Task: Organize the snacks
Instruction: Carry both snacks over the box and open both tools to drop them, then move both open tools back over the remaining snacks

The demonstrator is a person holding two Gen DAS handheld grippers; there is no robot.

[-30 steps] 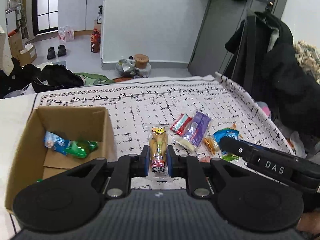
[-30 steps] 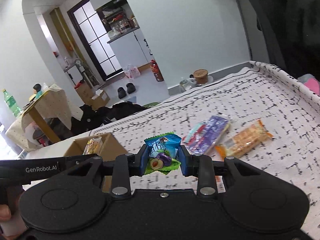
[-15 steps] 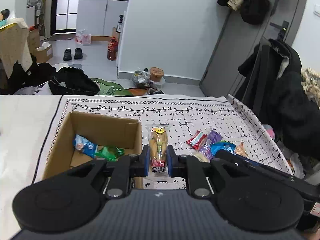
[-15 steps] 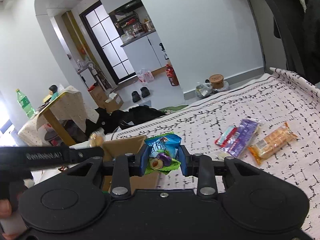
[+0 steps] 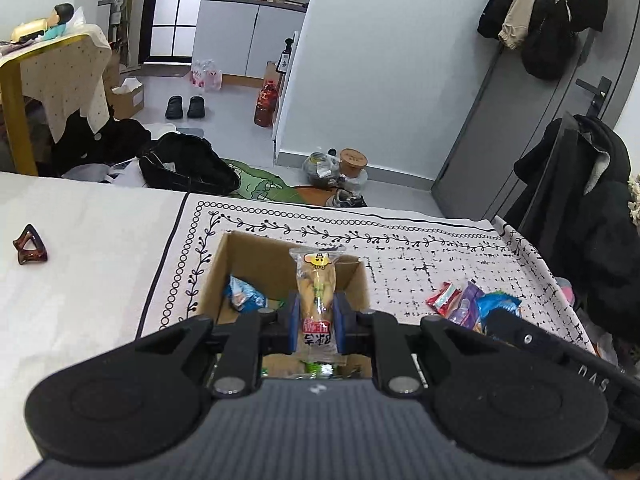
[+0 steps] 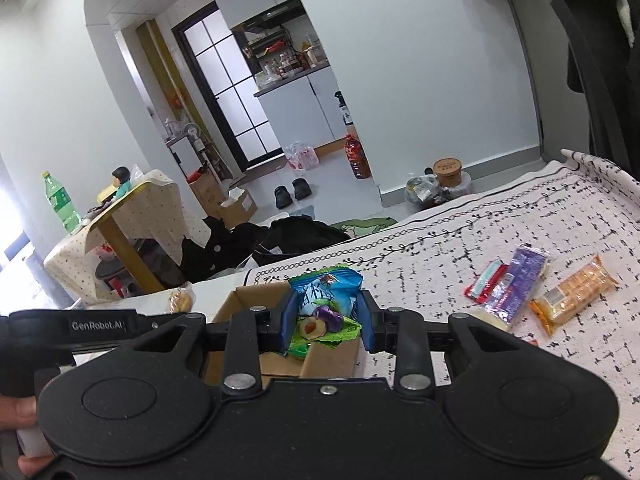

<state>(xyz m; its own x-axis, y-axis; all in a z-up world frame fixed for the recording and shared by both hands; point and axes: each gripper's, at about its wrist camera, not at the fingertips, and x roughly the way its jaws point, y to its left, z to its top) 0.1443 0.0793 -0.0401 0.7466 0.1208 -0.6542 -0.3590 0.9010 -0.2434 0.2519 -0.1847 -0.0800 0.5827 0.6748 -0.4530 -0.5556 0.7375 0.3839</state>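
My left gripper (image 5: 316, 322) is shut on a clear packet of yellow-brown snack sticks (image 5: 317, 300) and holds it upright above the open cardboard box (image 5: 256, 254). A blue packet (image 5: 244, 295) lies inside the box. My right gripper (image 6: 326, 322) is shut on a blue and green plum candy packet (image 6: 326, 304), held over the same box (image 6: 248, 300). The left gripper's packet tip shows at the left in the right wrist view (image 6: 181, 300).
Loose snacks lie on the patterned cloth (image 6: 540, 232) to the right: a red packet (image 6: 484, 282), a purple packet (image 6: 516, 284) and an orange cracker pack (image 6: 576, 294). A brown hair clip (image 5: 29, 245) lies on the white surface at the left. Coats hang at the right edge.
Both grippers have moved left from over the snack pile to over the cardboard box, each still holding its packet.
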